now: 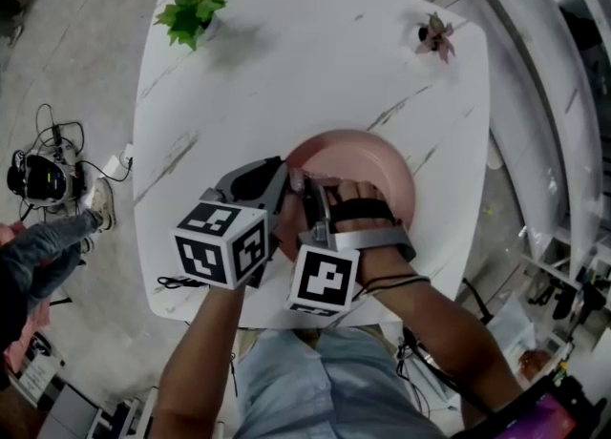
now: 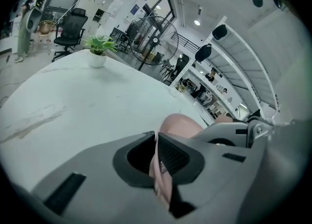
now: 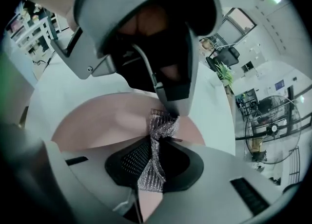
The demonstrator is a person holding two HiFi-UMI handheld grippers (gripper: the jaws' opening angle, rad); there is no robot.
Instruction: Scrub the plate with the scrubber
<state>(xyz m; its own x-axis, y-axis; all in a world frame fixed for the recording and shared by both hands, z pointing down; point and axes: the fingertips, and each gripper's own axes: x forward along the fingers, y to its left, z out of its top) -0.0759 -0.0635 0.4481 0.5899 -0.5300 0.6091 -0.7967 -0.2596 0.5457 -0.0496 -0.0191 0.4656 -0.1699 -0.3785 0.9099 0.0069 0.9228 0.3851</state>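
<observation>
Now, two tools are at work over one pink plate (image 1: 368, 156), which sits on the white marbled desk (image 1: 286, 65) near its front edge, a little right of centre. The left tool (image 2: 157, 145) has its jaws pinched down on the plate's rim, and the thin pink edge shows squeezed between the two dark pads with no gap to spare. From the head view that tool comes in at the plate's left side, its marker cube (image 1: 221, 241) low and towards the person. The right tool (image 3: 157, 145) is clamped on one silver mesh scrubber (image 3: 163, 123); the mesh runs up between the ribbed pads and bunches out past the tips, its bunched end lying on the plate's surface just beside the tip of the left tool. The person's right hand (image 1: 358, 208) covers that tool from above, a black strap across the knuckles, with the second marker cube (image 1: 325, 280) beneath it. Two small potted plants stand at the far corners of the desk, well apart from the plate: one green plant (image 1: 194, 12) at far left, one pinkish plant (image 1: 436, 36) at far right.
</observation>
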